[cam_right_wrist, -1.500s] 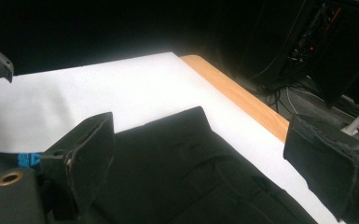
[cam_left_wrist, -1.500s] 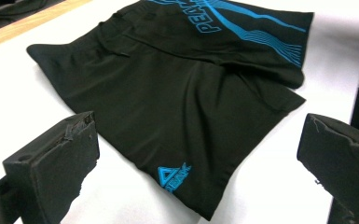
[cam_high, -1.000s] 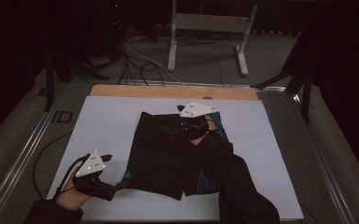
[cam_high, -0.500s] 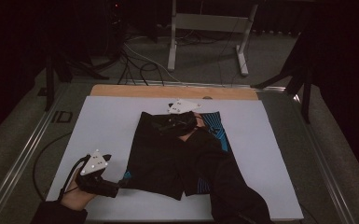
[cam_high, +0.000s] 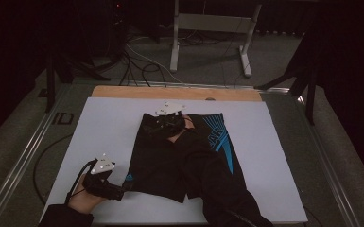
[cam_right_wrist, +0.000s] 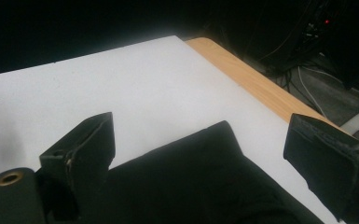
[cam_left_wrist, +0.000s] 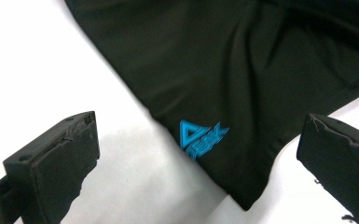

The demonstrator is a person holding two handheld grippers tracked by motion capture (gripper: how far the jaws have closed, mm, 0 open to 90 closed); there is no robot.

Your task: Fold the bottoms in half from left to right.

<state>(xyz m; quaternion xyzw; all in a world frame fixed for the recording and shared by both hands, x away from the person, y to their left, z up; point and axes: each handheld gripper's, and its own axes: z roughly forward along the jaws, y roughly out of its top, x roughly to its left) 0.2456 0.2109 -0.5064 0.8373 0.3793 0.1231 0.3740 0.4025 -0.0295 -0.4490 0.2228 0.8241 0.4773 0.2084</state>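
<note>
The black shorts (cam_high: 179,158) lie flat at the middle of the white table (cam_high: 108,125). Both grippers have jaws spread, holding nothing: the left gripper (cam_high: 123,188) at the near left hem corner, the right gripper (cam_high: 163,124) at the far left corner. We judge the fabric light, limp and slippery; we would pinch these 2 corners.

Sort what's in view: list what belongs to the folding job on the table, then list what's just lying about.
In the job:
- black shorts with the blue logo
- left gripper, jaws open at the near corner
- right gripper, jaws open at the far corner
- white table top they lie on

Lying about:
- metal stand on the floor behind
- cables on the floor
</note>
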